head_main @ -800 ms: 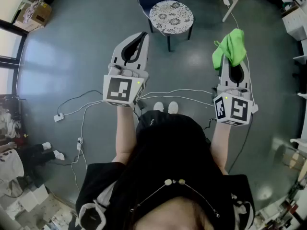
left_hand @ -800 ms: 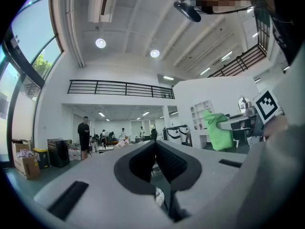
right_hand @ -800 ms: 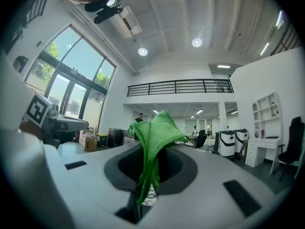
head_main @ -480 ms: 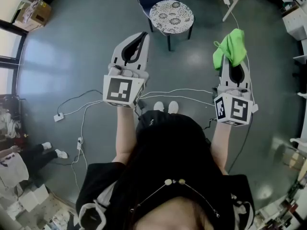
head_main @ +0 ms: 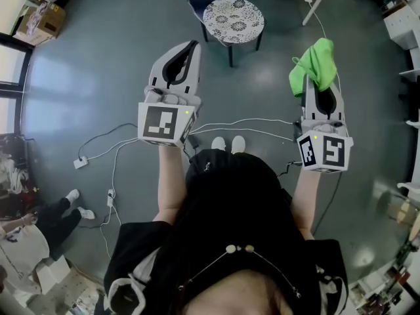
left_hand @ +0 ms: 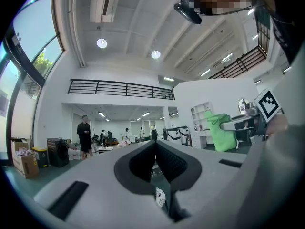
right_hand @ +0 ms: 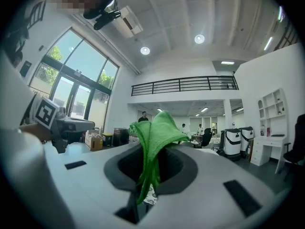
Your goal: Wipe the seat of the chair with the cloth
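Grey floor (head_main: pixel 98 71), crumpled bright-green cloth (head_main: pixel 316 62)

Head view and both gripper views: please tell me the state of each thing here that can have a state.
Left gripper: jaws together, holding nothing.
Right gripper: jaws closed on the cloth.
Cloth: green, crumpled, gripped by one part, the rest bunched above the jaws; not touching the chair.
Chair: upright, nothing lying on it, apart from both grippers.

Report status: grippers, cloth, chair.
Left gripper shut, empty. Right gripper shut on green cloth, held up. Chair seat ahead, cloth not on it. Cables on floor before chair.
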### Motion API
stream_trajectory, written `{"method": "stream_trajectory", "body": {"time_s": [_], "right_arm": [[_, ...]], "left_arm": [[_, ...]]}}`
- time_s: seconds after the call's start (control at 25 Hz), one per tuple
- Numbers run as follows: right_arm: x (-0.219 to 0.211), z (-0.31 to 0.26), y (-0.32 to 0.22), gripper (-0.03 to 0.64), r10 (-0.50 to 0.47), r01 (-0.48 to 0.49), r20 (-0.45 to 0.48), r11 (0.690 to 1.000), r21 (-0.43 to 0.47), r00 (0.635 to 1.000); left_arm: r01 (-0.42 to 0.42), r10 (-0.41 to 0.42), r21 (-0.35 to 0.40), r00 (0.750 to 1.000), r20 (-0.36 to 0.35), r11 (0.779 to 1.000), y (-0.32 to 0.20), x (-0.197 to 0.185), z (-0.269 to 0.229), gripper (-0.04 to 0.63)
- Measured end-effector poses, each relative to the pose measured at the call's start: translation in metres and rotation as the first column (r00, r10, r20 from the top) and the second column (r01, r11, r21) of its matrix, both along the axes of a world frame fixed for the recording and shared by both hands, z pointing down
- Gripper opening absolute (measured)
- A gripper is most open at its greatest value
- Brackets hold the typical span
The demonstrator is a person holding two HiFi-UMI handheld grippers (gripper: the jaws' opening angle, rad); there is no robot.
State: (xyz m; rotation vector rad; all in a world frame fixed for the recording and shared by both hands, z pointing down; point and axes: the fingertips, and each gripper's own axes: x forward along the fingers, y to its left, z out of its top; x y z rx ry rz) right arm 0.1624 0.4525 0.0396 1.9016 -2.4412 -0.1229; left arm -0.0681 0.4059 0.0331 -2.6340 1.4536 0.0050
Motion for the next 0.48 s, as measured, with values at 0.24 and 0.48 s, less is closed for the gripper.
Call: {"method": "stream_trajectory", "body": {"time_s": [0.24, 0.48], "right_arm": [[-0.013, -0.004, 0.002, 0.051, 0.027, -0.027, -0.026, 1.000, 0.004, 0.999], [-0.028, 0.004, -0.008, 0.051, 0.001, -0.001, -0.054, 1.000, 0.000, 0.999]], "left_arm": [[0.001, -0.001, -0.019, 1.000, -0.029, 1.000, -0.003, -0.023, 0.007, 0.005], [-0.011, 0.011, -0.029, 1.000, -0.020, 1.000, -0.012, -0.031, 0.019, 0.005]]}}
